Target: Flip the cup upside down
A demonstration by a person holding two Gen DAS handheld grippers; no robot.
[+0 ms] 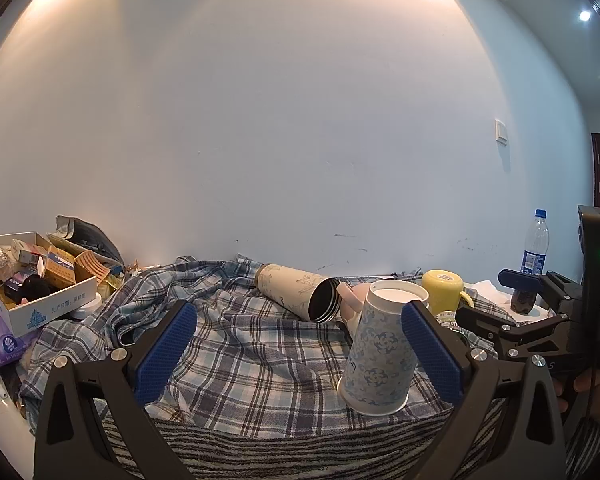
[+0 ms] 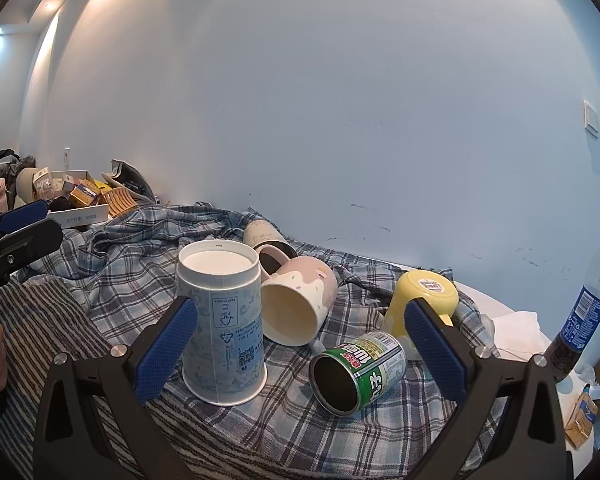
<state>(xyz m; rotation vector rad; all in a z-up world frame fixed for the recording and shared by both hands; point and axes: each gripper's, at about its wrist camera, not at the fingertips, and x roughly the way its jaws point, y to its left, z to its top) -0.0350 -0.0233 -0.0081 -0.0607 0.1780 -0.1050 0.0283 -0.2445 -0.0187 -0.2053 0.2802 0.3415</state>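
Observation:
A blue-patterned paper cup (image 1: 380, 348) stands upside down on the plaid cloth, base up; it also shows in the right wrist view (image 2: 220, 324). My left gripper (image 1: 300, 344) is open, the cup just inside its right finger, apart from the pads. My right gripper (image 2: 300, 348) is open and empty, the paper cup by its left finger. A pink mug (image 2: 296, 300) lies on its side. A green can (image 2: 360, 372) lies on its side. A yellow mug (image 2: 424, 300) sits upside down. A beige flask (image 1: 296, 292) lies on its side.
A plaid cloth (image 1: 240, 360) over a striped towel (image 2: 40, 320) covers the table. A cardboard box of clutter (image 1: 32, 280) sits far left. A cola bottle (image 2: 584, 308) stands at the right edge. The white wall is close behind.

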